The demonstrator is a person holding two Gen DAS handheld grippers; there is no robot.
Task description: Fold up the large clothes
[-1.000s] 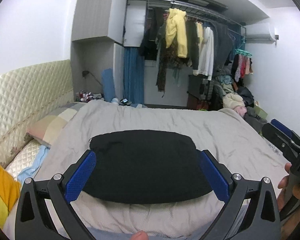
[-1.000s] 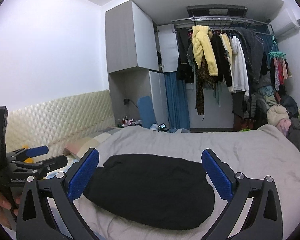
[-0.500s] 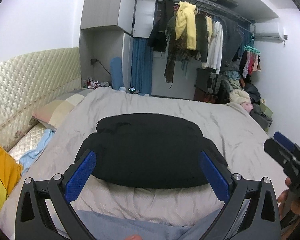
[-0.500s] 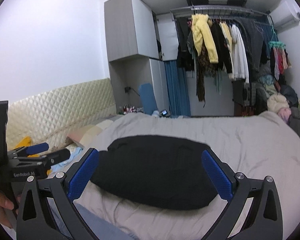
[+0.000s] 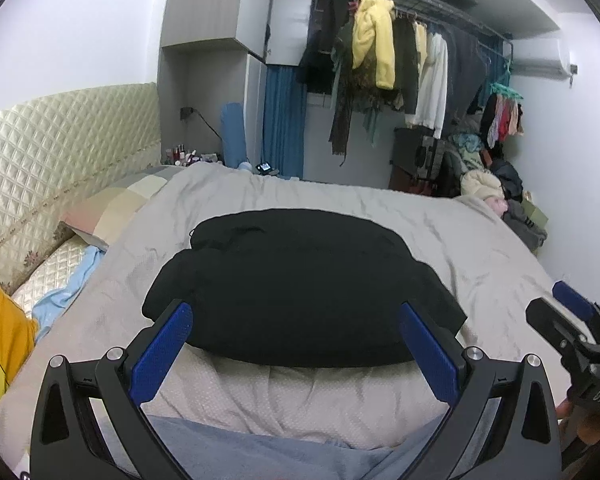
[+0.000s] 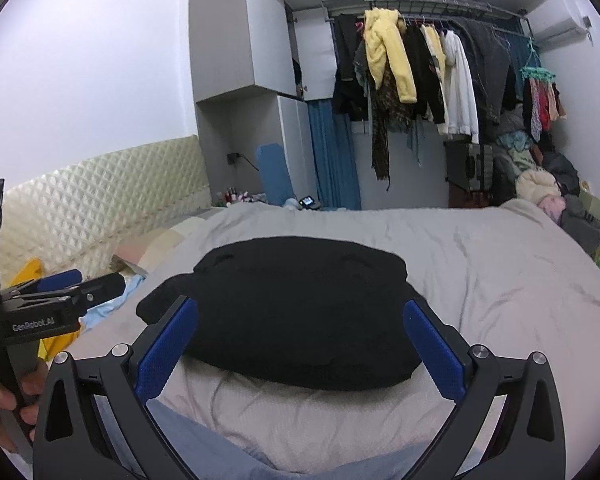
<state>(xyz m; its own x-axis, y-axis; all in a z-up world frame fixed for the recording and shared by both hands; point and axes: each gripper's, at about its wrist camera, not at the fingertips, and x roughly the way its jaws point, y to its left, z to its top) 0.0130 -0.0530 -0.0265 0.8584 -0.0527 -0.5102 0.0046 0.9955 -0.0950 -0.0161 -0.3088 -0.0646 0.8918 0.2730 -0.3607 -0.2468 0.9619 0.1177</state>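
Pulling back, both grippers, left (image 5: pixel 296 340) and right (image 6: pixel 300 340), fingers spread and empty, leave the black garment (image 5: pixel 300 284) folded on the bed (image 5: pixel 480 248).

White walls enclose a bed (image 5: pixel 380 216) with a quilted cream headboard (image 5: pixel 60 140); grey cabinets (image 6: pixel 236 32), a blue curtain (image 6: pixel 332 152) and a crowded clothes rail (image 6: pixel 424 0) line the far wall.

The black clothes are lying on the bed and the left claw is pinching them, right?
Not quite. The black clothes do lie on the bed, but the left claw is wide open above them, pinching nothing. The left wrist view shows it.
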